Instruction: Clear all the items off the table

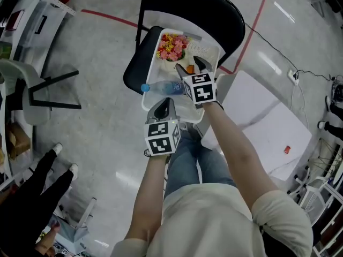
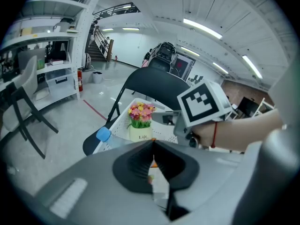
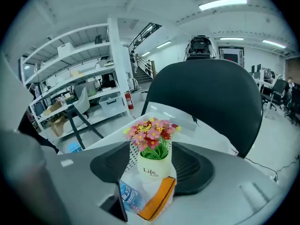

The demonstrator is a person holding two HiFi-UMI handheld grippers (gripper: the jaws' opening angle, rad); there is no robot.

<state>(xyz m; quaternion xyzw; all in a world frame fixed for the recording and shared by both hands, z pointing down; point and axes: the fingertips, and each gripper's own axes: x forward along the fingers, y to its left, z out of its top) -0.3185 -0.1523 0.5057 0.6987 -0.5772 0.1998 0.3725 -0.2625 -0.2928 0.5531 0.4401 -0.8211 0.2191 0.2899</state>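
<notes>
A white basket (image 1: 210,50) rests on the seat of a black chair (image 1: 214,9). In it stand a small pot of pink and yellow flowers (image 1: 171,47) and an orange item (image 1: 190,69), and a clear water bottle with a blue cap (image 1: 161,88) lies across its near side. My right gripper (image 1: 188,64) hangs over the basket, open, nothing between its jaws. Its own view looks down past the flower pot (image 3: 153,153), the bottle (image 3: 129,196) and the orange item (image 3: 157,198). My left gripper (image 1: 163,105) hovers at the basket's near edge, jaws pressed together and empty (image 2: 153,146).
A white table (image 1: 268,122) with a small red thing (image 1: 286,150) stands to the right of the chair. A pale chair (image 1: 32,90) and shelving (image 2: 47,41) are on the left. Someone's dark-trousered legs (image 1: 37,181) show at the lower left.
</notes>
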